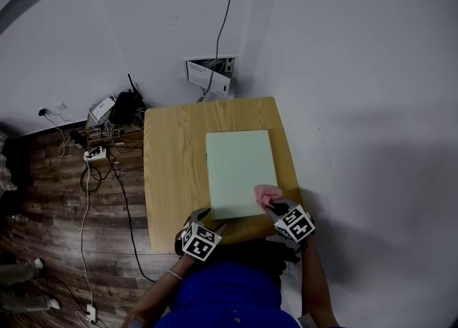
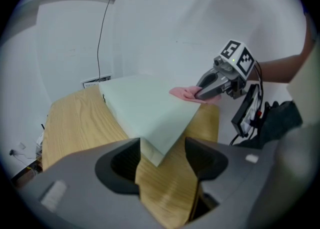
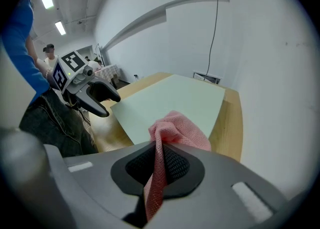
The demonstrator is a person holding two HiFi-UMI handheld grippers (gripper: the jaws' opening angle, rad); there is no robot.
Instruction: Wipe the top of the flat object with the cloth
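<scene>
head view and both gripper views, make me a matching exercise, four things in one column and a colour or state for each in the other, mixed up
Column A
1. cloth
2. flat object
3. table
4. left hand-held gripper

Column B
a. light wood
b. jaws apart, at the near corner of the flat object
c. pink, clamped in the right hand-held gripper
d. pale green, lying flat on the table

Pairs: 1-c, 2-d, 3-a, 4-b
</scene>
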